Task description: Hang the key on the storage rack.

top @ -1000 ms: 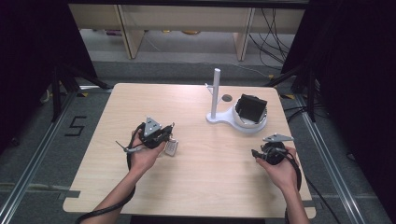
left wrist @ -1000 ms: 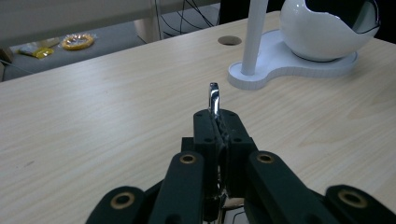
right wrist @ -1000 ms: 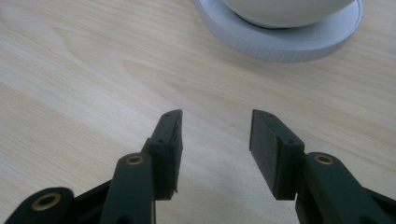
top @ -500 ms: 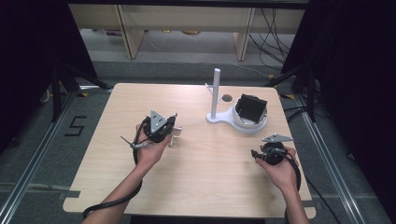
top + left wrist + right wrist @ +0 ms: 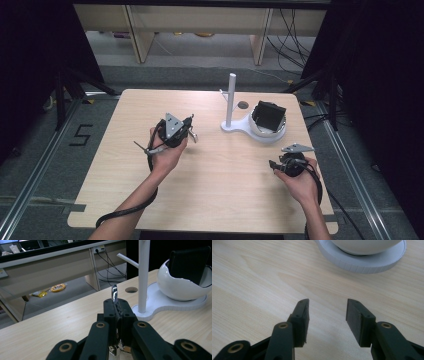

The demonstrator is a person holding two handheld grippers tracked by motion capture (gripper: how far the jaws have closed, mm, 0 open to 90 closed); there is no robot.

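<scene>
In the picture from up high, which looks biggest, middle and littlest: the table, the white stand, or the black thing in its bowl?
1. table, by far the largest
2. white stand
3. black thing in its bowl, the smallest

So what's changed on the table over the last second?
The left gripper, shut on a small shiny metal piece, moved forward and right toward the white stand. The right gripper stayed open near the table's right edge; the stand and its bowl didn't move.
</scene>
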